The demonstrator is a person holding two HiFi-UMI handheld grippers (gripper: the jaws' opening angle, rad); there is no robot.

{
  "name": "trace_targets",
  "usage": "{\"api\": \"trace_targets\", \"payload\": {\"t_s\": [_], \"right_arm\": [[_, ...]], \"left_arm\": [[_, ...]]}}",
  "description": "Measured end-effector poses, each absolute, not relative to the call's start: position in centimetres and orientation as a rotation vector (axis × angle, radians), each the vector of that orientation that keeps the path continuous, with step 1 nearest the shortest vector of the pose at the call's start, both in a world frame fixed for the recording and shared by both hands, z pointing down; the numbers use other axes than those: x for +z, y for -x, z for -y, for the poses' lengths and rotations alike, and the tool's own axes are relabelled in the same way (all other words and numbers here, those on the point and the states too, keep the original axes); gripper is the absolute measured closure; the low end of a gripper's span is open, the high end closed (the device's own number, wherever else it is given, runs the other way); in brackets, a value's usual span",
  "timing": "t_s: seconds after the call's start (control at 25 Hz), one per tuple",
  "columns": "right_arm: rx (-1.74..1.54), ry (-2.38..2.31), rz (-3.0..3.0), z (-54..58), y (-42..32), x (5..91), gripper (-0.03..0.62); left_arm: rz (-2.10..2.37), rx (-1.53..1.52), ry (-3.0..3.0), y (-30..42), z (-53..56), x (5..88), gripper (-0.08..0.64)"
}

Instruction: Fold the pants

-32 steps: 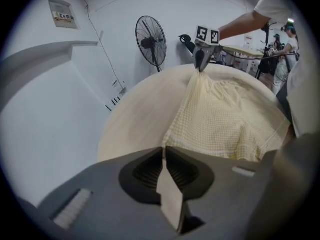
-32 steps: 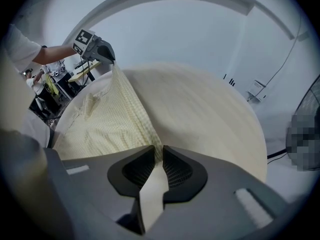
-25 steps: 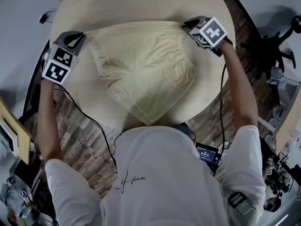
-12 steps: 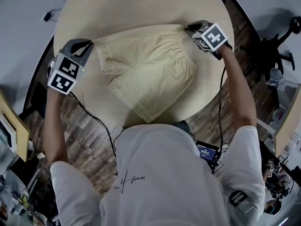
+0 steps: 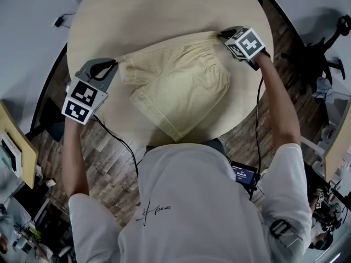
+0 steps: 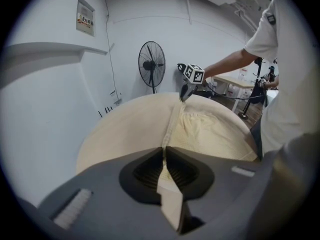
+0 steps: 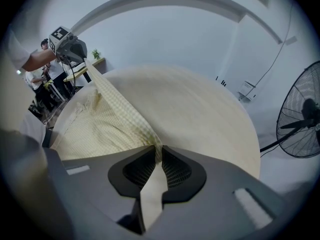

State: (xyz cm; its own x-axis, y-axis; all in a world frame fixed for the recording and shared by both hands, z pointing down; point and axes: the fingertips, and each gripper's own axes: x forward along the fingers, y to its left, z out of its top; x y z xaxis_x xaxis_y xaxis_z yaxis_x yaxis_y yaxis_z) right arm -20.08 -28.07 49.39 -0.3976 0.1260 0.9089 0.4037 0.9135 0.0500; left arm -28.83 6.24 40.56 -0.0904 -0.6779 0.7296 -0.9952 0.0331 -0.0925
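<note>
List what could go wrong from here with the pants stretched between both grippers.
1. The left gripper and right gripper each pinch only a waistband corner of the pants; the right's fingers have just been closing on it. The taut band could slip out.
2. One leg reaches the near edge of the table and might slide off.
3. The legs lie skewed, so folding may trap creases.
</note>
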Motion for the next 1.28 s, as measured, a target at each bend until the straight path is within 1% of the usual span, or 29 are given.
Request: {"api": "trace_targets", "payload": {"t_s": [0.4, 0.6, 1.28], "right_arm": [[-0.362, 0.361, 1.957, 28.0, 18.3, 49.8, 0.552], [-0.405, 0.345, 1.934, 27.5, 17.3, 50.2, 0.552], [-0.383, 0.213, 1.952, 26.7, 14.2, 51.2, 0.554]], "left_arm": [[1.796, 0.795, -1.792, 22.7, -6.2, 38.5, 0.482], [1.782, 0.756, -1.813, 19.7, -7.2, 39.2, 0.482], [1.604, 0.795, -1.960, 9.6, -8.0, 40.2, 0.482]]}}
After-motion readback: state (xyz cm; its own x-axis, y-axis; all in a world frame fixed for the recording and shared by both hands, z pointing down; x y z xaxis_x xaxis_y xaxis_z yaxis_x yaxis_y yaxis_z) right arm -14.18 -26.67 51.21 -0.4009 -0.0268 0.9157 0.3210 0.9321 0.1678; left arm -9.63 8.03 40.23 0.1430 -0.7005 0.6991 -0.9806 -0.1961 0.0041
